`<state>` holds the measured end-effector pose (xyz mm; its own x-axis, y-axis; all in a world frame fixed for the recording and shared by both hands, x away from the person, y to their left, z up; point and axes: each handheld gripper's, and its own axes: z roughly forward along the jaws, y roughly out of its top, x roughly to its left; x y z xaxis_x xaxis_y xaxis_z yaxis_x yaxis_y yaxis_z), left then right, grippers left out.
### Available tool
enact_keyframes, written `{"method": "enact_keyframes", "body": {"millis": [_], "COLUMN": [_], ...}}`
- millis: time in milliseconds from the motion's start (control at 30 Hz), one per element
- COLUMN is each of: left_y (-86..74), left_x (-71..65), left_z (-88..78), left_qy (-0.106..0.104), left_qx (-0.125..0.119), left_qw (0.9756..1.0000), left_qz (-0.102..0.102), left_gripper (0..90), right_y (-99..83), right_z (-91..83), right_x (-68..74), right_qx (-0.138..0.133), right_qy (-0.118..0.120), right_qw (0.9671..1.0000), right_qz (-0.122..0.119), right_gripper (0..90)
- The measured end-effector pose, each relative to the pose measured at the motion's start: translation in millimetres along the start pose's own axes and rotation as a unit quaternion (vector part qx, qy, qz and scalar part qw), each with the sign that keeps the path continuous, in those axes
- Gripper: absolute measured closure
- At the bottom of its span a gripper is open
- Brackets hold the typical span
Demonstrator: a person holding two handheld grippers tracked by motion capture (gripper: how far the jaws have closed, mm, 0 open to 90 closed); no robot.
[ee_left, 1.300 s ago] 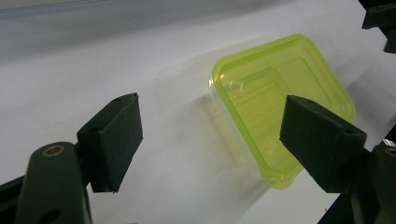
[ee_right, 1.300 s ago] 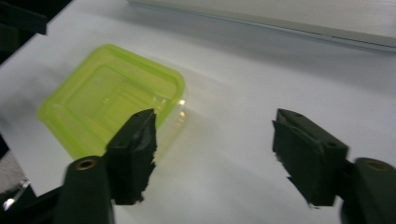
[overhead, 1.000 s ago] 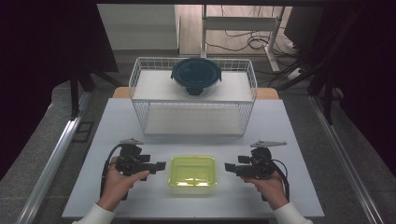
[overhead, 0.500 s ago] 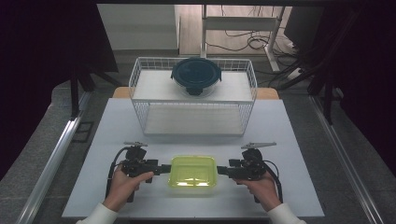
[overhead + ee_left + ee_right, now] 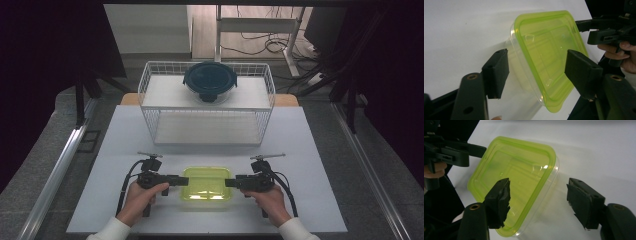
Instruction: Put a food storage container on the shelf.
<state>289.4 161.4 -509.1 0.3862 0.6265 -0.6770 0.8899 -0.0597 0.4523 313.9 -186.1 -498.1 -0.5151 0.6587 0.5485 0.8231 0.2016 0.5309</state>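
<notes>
With the green-lidded container [image 5: 206,189] resting on the tabletop [image 5: 125,135] in front of the wire basket [image 5: 150,95], its short ends are best straddled squarely by the left tongs [image 5: 183,181] and right tongs [image 5: 229,183], which have just been closing yet are not clenched on it, and squeezed evenly before any lift

A clear plastic container [image 5: 206,183] with a glossy, translucent lime-green lid sits low in the high view on a matt white table [image 5: 125,135]. At upper centre, a white wire basket [image 5: 150,107] carries a dark, glossy lidded bowl [image 5: 210,81]. The left claw [image 5: 536,71] and right claw [image 5: 539,202] show matt black plastic pads, slightly rough-edged.
</notes>
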Motion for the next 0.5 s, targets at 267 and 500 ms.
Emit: {"method": "enact_keyframes", "body": {"millis": [267,500], "left_y": [-3.4,-6.2], "left_x": [0.4,3.9], "left_z": [4.5,9.8], "left_qy": [0.002,-0.021], "left_qx": [0.001,0.007], "left_qw": [0.9997,0.9985], "left_qz": [-0.023,-0.05], "left_gripper": [46.8,62.1], "right_y": [-3.8,-6.4], "right_z": [10.0,12.4], "right_x": [-1.0,-2.3], "right_qx": [0.011,0.013], "right_qy": [0.008,0.03], "right_qw": [0.9998,0.9984], "right_qz": [0.018,0.047], "right_gripper": [40.9,55.7]}}
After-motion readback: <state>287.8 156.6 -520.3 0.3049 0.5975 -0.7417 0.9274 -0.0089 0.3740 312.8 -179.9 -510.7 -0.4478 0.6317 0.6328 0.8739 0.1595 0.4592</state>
